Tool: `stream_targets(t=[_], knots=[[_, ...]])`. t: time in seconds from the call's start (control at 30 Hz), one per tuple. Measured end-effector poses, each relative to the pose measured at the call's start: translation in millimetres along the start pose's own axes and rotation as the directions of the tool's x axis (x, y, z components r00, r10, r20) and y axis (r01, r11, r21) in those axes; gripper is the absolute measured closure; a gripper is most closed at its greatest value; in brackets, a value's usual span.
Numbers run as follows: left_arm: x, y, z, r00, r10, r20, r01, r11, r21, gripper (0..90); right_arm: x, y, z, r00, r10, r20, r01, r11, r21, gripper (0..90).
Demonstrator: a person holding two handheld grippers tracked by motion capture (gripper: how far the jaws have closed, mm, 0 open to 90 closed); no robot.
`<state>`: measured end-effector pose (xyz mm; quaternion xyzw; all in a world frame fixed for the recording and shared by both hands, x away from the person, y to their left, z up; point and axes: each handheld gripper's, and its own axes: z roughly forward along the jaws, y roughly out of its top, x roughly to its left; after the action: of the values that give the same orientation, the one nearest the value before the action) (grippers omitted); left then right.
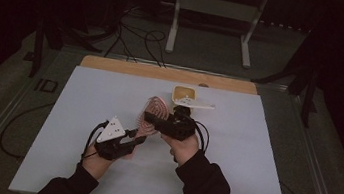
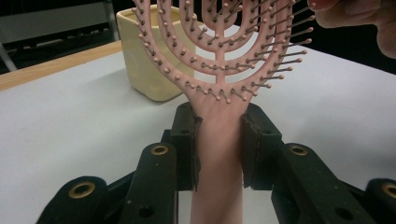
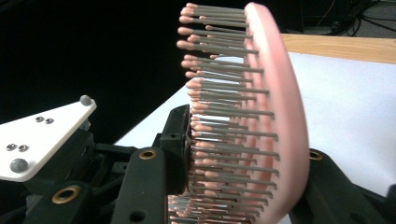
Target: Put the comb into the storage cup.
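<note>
A pink hairbrush [image 1: 154,111] with a vented, looped head is held up over the white mat between both grippers. My left gripper [image 1: 139,137] is shut on its handle: in the left gripper view the pads clamp both sides of the pink handle [image 2: 218,154], with the bristled head [image 2: 219,56] rising above. My right gripper [image 1: 155,121] is shut across the brush head: in the right gripper view one pad [image 3: 180,149] presses on the bristle tips and the other jaw sits behind the pink back [image 3: 280,121]. Fingers of the right hand [image 2: 359,18] show beside the head.
A cream square cup [image 1: 184,94] stands upright on the white mat [image 1: 100,168] just behind the grippers, also seen as the cup [image 2: 144,56] behind the brush. A wooden table edge [image 1: 168,73] runs along the far side. Cables and a metal frame lie on the floor beyond.
</note>
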<state>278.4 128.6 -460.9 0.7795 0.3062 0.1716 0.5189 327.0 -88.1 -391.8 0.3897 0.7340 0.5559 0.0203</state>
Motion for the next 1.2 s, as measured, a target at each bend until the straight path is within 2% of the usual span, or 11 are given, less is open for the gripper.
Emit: stream_targets(t=[0.3,0.5,0.7,0.8,0.93,1.2], knots=[[-1.1,0.0,1.9,1.0,0.004,-0.001,-0.004,1.0,0.006,70.5,1.9,0.8,-0.8,0.9999,-0.007,-0.011,0.007,1.0,0.004,63.6],[1.8,0.7,3.2,0.9987,-0.028,0.041,0.028,0.9995,0.018,69.4,2.8,1.0,-1.4,0.9997,-0.022,-0.005,0.022,1.0,-0.001,63.7],[2.2,0.5,5.7,0.9979,-0.046,0.045,0.044,0.9979,0.047,55.9,2.7,3.7,-4.2,0.9987,-0.048,0.013,0.048,0.999,-0.011,63.8],[3.1,0.6,5.3,0.9975,-0.057,0.042,0.055,0.9973,0.05,54.4,2.6,4.6,-5.7,0.9982,-0.057,0.017,0.057,0.998,-0.013,63.8],[4.3,0.3,5.3,0.9971,-0.063,0.043,0.061,0.9965,0.058,46.5,2.7,5.6,-6.8,0.9973,-0.071,0.021,0.071,0.997,-0.016,63.8],[7.3,-0.5,4.5,0.997,-0.066,0.041,0.063,0.9953,0.073,39.0,2.6,8.5,-10.2,0.9956,-0.09,0.029,0.09,0.996,-0.017,63.8]])
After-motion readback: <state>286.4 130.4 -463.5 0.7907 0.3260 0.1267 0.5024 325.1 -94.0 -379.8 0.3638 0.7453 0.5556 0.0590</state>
